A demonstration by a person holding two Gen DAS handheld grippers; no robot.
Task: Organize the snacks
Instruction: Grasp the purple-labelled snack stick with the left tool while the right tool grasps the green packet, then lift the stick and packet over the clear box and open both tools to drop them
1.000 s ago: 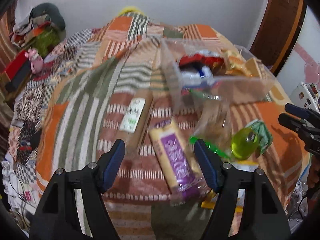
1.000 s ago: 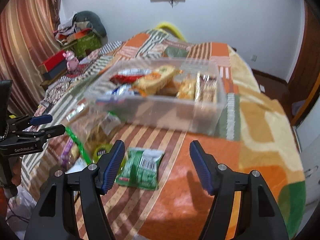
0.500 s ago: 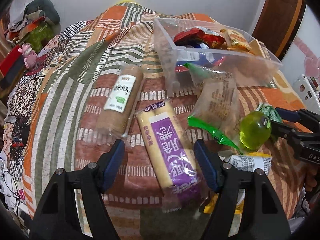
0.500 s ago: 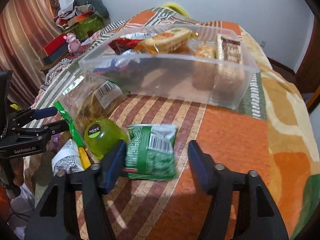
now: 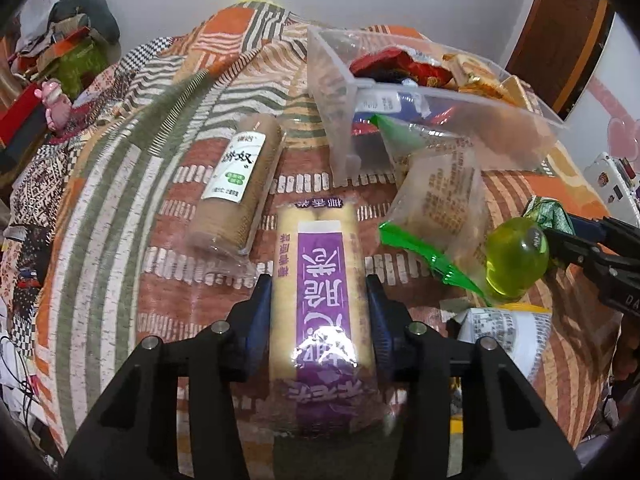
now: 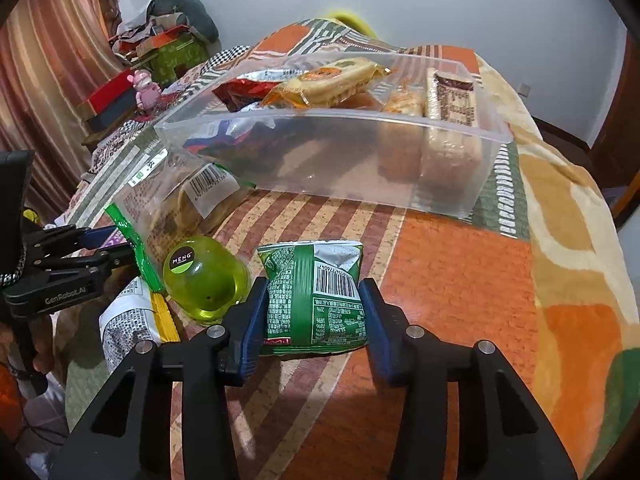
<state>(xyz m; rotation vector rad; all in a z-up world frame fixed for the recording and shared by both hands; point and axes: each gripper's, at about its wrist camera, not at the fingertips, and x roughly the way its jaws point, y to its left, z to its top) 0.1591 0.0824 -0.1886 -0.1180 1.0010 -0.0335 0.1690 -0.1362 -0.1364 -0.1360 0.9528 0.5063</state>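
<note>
Purple pack (image 5: pixel 322 280): long wafer-roll pack in glossy clear film with a purple label; long axis runs straight away from the left tongs toward the bin, near end under the camera, lying flat on the bedspread (image 5: pixel 120 216).
Left tongs (image 5: pixel 319 300): angled steeply down; jaws have just been closing, blue pads pressed on both long sides of the purple pack.
Green packet (image 6: pixel 316 300): small crinkled foil pillow, barcode face up, short and squat, its sealed top edge pointing away from the right tongs toward the bin.
Right tongs (image 6: pixel 314 308): angled steeply down; jaws have just been closing, pads squeezing the green packet's two sides so the foil puckers.
Brown biscuit roll (image 5: pixel 236 184): cylinder in clear wrap with white label, just left of and beyond the left tongs, axis roughly parallel to the purple pack.
Clear bin (image 6: pixel 400 168): rigid translucent plastic, rectangular, well beyond both tongs, holding several wrapped snacks.
Green jelly cup (image 6: pixel 204 276): smooth translucent dome, just left of the right tongs, beside the green packet.
Clear biscuit bag (image 5: pixel 440 200): soft film with green strip, between the tongs, leaning at the bin.
</note>
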